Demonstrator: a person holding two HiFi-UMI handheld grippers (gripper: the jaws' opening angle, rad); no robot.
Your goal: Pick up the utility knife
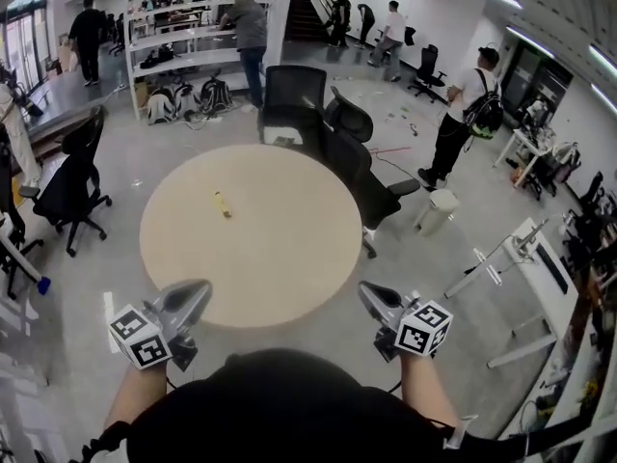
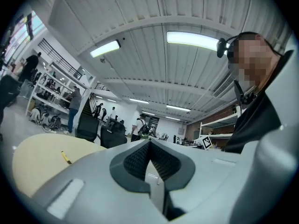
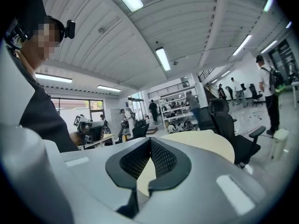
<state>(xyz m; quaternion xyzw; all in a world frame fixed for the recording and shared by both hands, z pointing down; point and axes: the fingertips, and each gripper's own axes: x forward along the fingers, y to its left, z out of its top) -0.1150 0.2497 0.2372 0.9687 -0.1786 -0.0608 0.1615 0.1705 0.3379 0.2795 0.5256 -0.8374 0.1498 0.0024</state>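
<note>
A small yellow utility knife (image 1: 223, 204) lies on the round beige table (image 1: 289, 258), left of its middle; the left gripper view shows the utility knife (image 2: 66, 157) far ahead to the left. My left gripper (image 1: 200, 288) hovers at the table's near left edge, shut and empty, its jaws (image 2: 149, 143) meeting at the tips. At the near right edge my right gripper (image 1: 367, 291) is also shut with nothing in it, and the right gripper view has the right gripper (image 3: 150, 143) facing across the table (image 3: 205, 141). Both are well short of the knife.
Black office chairs (image 1: 339, 148) crowd the table's far right side, and another chair (image 1: 72, 181) stands to the left. A white bin (image 1: 439, 208) and a desk (image 1: 540, 268) are on the right. Several people stand by shelving (image 1: 183, 37) at the back.
</note>
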